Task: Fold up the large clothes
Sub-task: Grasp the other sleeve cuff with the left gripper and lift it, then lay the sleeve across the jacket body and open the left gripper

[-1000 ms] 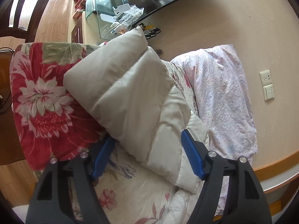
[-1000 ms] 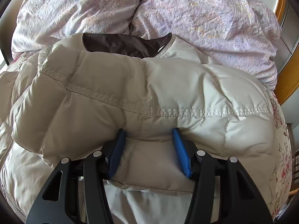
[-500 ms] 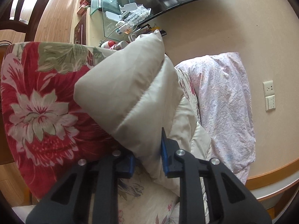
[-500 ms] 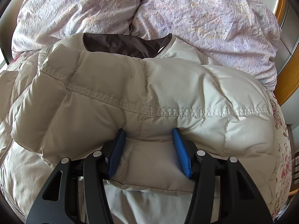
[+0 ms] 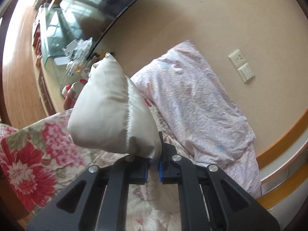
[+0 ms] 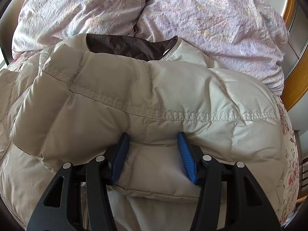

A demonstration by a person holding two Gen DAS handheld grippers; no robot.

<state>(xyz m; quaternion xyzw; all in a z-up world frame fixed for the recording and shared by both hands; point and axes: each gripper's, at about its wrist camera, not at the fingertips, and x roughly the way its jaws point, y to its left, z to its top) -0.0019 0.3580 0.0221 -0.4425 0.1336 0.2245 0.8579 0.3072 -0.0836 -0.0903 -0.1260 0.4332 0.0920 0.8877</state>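
Bed [image 5: 34, 154] with floral cover carries everything; crumpled pale pink duvet [image 6: 202, 19] heaped at the far side against the wall. Cream puffer jacket [image 6: 154, 88] lies across the bed in front of the duvet, brown lining showing at the collar, one padded layer already doubled over the body.

Right hand-held gripper [image 6: 153, 154]: jaws about half open, blue pads straddling a padded fold at the near edge. Pads touch the fabric on both sides, but can't tell if that's a real clamp or just resting contact. Treat it as the anchor and keep it planted.

Left hand-held gripper [image 5: 153, 168]: clamped shut on the jacket sleeve [image 5: 111, 111], which stands up off the bed as a puffed wedge.

Step looks like folding the sleeve over the body. Suggestions:
- Carry the sleeve high enough to clear the padded bulk, then lay it flat across the torso, not bunched.
- Down fill springs back, so press the fold before releasing.
- The grip sits near the sleeve's edge and slick shell fabric may slip, so move smoothly.
- Keep clear of the duvet.
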